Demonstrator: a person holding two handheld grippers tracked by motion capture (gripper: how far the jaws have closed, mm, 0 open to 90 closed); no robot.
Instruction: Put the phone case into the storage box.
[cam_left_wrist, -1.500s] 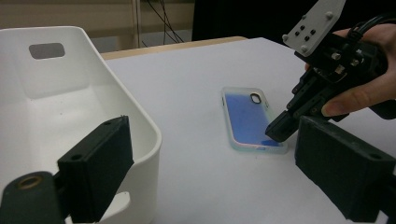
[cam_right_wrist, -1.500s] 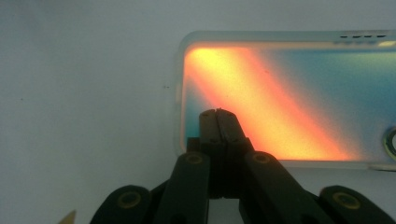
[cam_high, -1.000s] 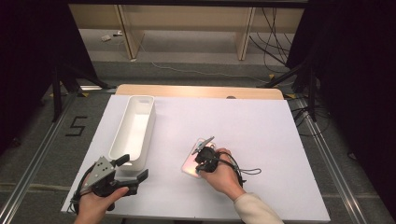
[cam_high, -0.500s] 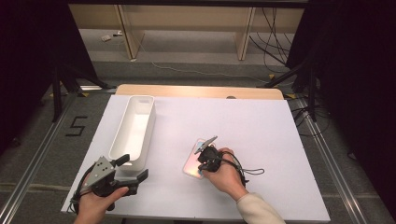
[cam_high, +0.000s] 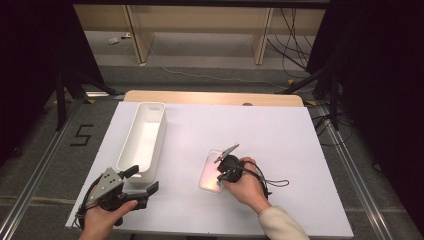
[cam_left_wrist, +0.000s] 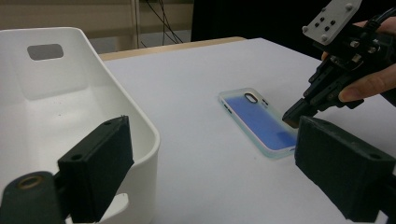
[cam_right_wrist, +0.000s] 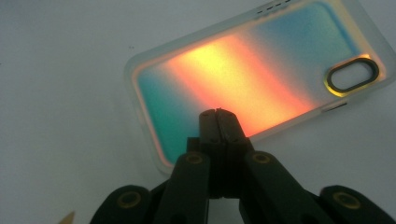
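Right gripper (cam_right_wrist: 217, 112) has barely shifted, jaws pressed together over the iridescent translucent phone case (cam_high: 212, 170) lying flat mid-table, probably nudging it. Left gripper (cam_left_wrist: 210, 168) waits, jaws apart, beside the long white plastic bin (cam_high: 142, 140).

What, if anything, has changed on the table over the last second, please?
Very little. The right gripper has stayed with its jaws pressed together over the iridescent translucent phone case, edging only slightly; the case has not visibly shifted. The left gripper stays open at the near end of the long white plastic bin, which also kept its place on the white table.
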